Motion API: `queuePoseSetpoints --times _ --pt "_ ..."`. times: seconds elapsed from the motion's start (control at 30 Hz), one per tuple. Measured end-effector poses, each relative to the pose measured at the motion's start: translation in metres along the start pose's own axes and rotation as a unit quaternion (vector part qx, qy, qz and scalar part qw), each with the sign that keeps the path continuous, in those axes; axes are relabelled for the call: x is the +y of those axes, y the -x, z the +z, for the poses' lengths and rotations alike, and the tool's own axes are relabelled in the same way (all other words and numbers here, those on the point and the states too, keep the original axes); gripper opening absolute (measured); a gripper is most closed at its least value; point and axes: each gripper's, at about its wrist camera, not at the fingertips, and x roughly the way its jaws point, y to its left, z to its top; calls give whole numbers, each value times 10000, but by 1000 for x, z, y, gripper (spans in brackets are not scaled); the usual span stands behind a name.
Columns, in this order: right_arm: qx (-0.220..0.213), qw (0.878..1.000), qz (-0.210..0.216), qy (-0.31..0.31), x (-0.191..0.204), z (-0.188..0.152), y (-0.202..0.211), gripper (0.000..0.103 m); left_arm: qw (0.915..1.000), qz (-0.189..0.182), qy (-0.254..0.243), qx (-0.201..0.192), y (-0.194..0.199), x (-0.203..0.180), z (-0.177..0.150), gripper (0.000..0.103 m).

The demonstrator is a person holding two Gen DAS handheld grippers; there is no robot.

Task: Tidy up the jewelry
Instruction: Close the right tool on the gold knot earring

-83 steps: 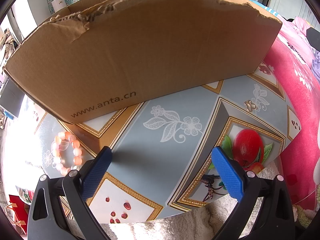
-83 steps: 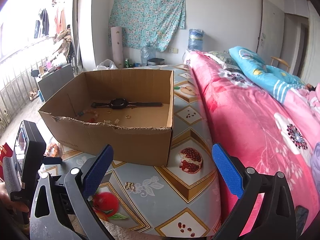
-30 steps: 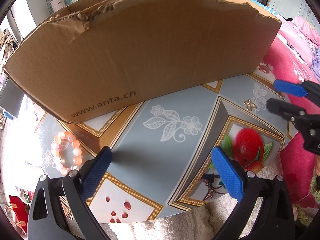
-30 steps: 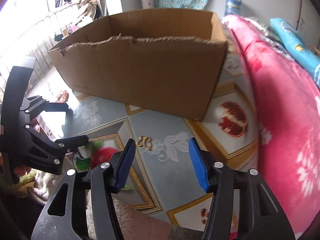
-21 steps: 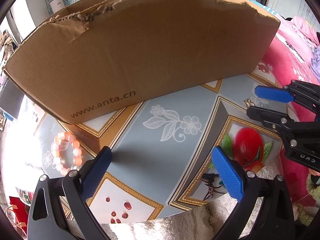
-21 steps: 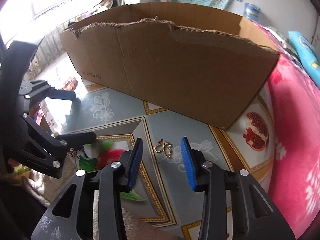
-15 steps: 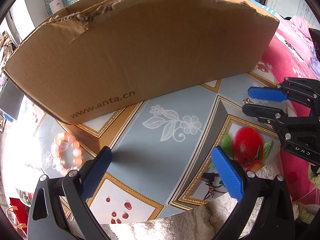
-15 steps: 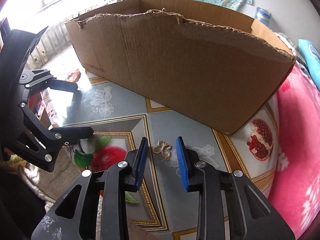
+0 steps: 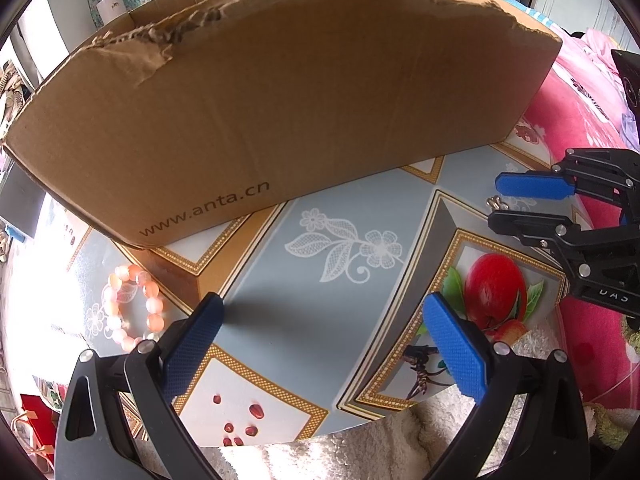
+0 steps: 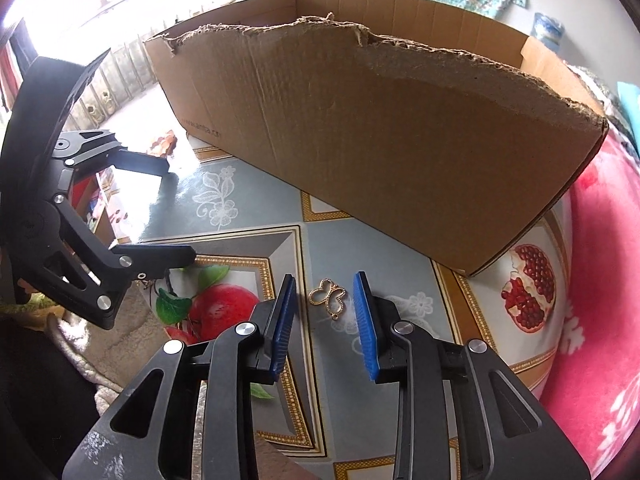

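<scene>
A small gold butterfly-shaped pendant (image 10: 330, 299) lies on the patterned tabletop, just in front of the cardboard box (image 10: 360, 128). My right gripper (image 10: 325, 285) is partly open with its blue pads on either side of the pendant, not touching it. In the left wrist view the right gripper (image 9: 496, 200) and the pendant (image 9: 495, 201) show at the right. My left gripper (image 9: 320, 316) is wide open and empty, low over the table before the box (image 9: 280, 120). A pink bead bracelet (image 9: 130, 306) lies left of it.
The patterned table (image 9: 280, 300) ends near me at a fuzzy cloth (image 9: 360, 456). A pink flowered bedspread (image 10: 600, 280) lies at the right. The left gripper's black frame (image 10: 60, 208) stands at the left in the right wrist view.
My right gripper has come down toward the table and narrowed its jaws around the gold pendant. My left gripper has stayed still and open.
</scene>
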Motion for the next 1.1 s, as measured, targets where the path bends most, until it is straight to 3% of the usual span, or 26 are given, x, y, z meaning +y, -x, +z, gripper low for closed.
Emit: queuePoseSetpoints --times 0.3,0.37,0.4,0.47,1.1 --pt "148 9993 -49 331 3 4 1 28 10000 7 5 44 -2 -1 4 98" --pt "140 9993 -73 330 5 5 -2 22 10000 7 4 42 -2 -1 4 98" --pt "131 9994 -68 297 6 5 -3 15 10000 7 4 42 -2 -1 4 98" --pt "114 9997 -51 210 5 5 -5 14 10000 6 4 43 -2 -1 4 98" --pt "-270 9986 65 -457 -9 4 12 13 9997 -65 -130 -173 2 0 -3 98"
